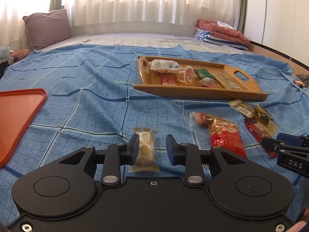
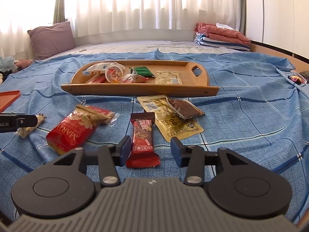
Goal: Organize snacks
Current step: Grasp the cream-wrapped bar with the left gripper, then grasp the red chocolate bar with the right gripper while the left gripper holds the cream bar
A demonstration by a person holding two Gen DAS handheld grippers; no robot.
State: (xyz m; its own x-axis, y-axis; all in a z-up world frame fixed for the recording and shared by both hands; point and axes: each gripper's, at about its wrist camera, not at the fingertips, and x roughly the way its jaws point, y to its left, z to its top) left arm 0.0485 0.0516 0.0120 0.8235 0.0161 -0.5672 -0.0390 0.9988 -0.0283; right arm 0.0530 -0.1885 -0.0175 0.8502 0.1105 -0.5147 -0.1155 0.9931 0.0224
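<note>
On the blue bed sheet (image 1: 87, 81), the left gripper (image 1: 152, 147) straddles a pale biscuit pack (image 1: 145, 150), jaws open. The right gripper (image 2: 150, 150), also open, brackets a red chocolate bar (image 2: 143, 141), perhaps touching its left side. The wooden tray (image 2: 135, 89) lies beyond.

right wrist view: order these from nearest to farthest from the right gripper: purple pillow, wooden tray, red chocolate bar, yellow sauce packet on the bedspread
1. red chocolate bar: lying between the open fingers of the right gripper.
2. yellow sauce packet: just beyond the bar, slightly right.
3. wooden tray: further up the bedspread, centre.
4. purple pillow: far left, against the curtains.
</note>
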